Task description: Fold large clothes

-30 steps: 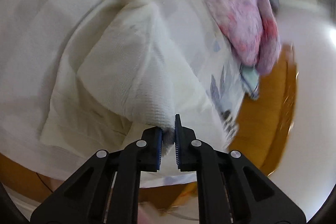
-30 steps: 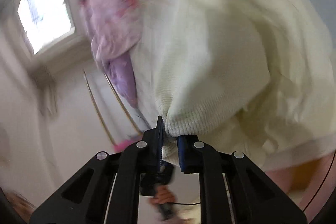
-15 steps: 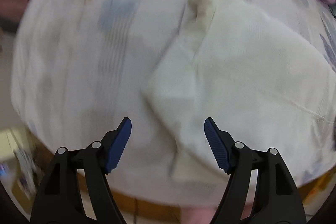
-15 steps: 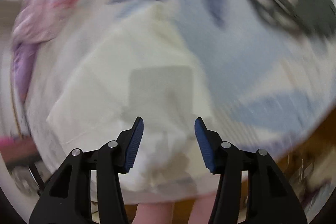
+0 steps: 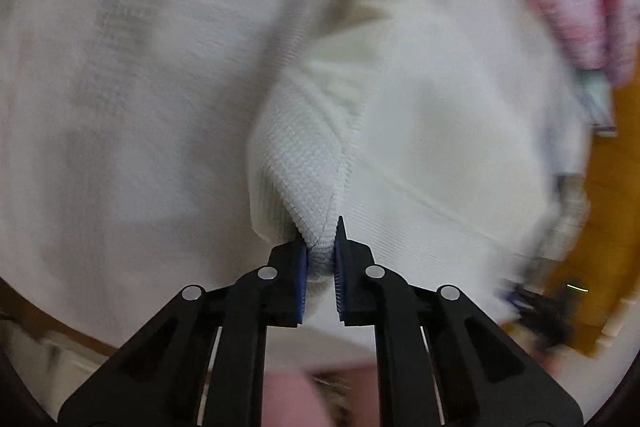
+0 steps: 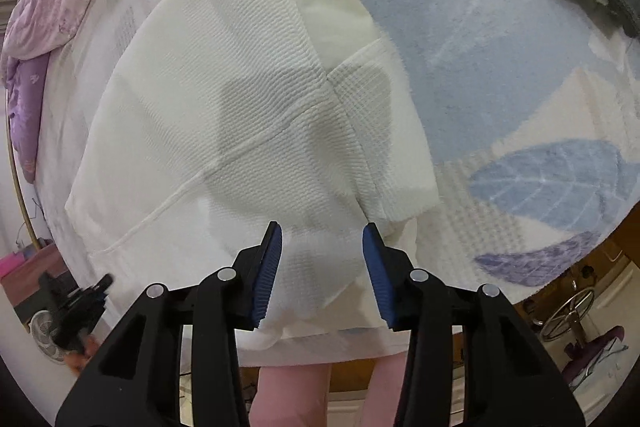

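We see soft, even daylight in both views, bright without glare. The left wrist view is smeared by motion blur, sharp only on the black gripper [image 5: 321, 253] and the pinched fold of the white garment [image 5: 308, 163]. The right wrist view is crisp; a grey shadow lies on the garment [image 6: 248, 99]. Fisheye curvature bends the edges, with dark corners.

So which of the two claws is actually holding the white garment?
The left claw: it is shut on a pinched-up fold of the white garment. The right claw hangs open above the garment, gripping nothing.
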A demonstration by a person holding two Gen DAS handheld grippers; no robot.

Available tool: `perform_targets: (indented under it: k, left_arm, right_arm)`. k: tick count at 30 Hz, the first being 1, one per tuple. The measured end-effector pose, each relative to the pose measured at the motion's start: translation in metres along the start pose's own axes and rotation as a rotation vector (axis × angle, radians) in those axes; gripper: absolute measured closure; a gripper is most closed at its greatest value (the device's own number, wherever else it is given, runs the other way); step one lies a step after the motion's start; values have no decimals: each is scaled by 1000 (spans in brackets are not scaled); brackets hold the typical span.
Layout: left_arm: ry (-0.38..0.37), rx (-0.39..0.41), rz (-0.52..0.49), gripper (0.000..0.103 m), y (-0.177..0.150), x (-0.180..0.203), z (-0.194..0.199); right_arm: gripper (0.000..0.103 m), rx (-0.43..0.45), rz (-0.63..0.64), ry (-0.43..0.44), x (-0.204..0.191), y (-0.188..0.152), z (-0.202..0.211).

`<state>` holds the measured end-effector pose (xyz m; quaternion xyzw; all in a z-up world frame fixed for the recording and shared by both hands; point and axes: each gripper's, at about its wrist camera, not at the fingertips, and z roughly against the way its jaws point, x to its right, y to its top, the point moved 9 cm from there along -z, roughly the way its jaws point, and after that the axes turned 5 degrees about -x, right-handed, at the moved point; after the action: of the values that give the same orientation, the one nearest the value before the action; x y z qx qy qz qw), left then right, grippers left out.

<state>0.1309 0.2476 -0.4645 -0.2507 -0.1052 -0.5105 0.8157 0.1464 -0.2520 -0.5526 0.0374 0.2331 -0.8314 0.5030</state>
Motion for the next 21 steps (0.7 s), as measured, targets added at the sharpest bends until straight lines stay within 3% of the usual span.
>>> perform_targets:
  k: [2, 4, 5, 6, 7, 9, 10, 11, 12, 13, 14, 15, 16, 17, 19, 20, 21]
  left_arm:
    - [-274, -4, 10, 94, -14, 42, 26]
    - [-470, -9, 58, 94, -14, 57, 35]
    - [-538, -1, 94, 93, -5, 60, 36]
    - [-611, 10, 178, 93, 15, 38, 22]
    - [-605, 11, 250, 92, 24, 12, 1]
    - [-399, -15, 385, 91, 28, -63, -53]
    - [-343, -35, 459, 88, 25, -97, -72]
    - [-446, -47, 508, 88, 24, -104, -75]
    - [-498, -46, 561, 88, 21, -108, -70]
    - [-433, -24, 531, 83, 20, -106, -59]
    - [-319, -2, 446, 80, 19, -99, -46]
    - [-112, 8, 323, 62, 15, -89, -30]
    - [87, 14, 219, 56, 11, -80, -16]
    - [212, 19, 124, 56, 9, -65, -7]
    - [352, 33, -12, 57, 7, -37, 3]
    - [392, 50, -56, 58, 8, -25, 7]
    - [412, 77, -119, 71, 9, -4, 7]
  right_arm:
    - [63, 11, -5, 30, -1, 4, 7]
    - [63, 20, -5, 42, -8, 3, 14]
    - [63, 26, -6, 40, -6, 3, 15]
    - [63, 29, -8, 36, -3, 4, 15]
    - [63, 29, -9, 29, -4, -1, 9]
    - [63, 15, -21, 3, -1, 1, 5]
    - [63, 12, -24, -7, 2, -8, 3]
    - [63, 16, -23, -25, 4, -8, 7]
    - [63, 29, -11, -37, 6, -12, 15]
    - [63, 49, 9, -48, 1, -9, 20]
    - [63, 70, 38, -58, -1, -8, 26]
    - [63, 89, 72, -68, -6, -6, 32]
    - [63, 96, 92, -74, -8, -5, 35]
    - [63, 100, 117, -86, -12, -2, 35]
    - [83, 94, 149, -122, -16, 12, 26]
    - [85, 84, 159, -138, -17, 14, 22]
    - [86, 71, 164, -144, -18, 14, 17]
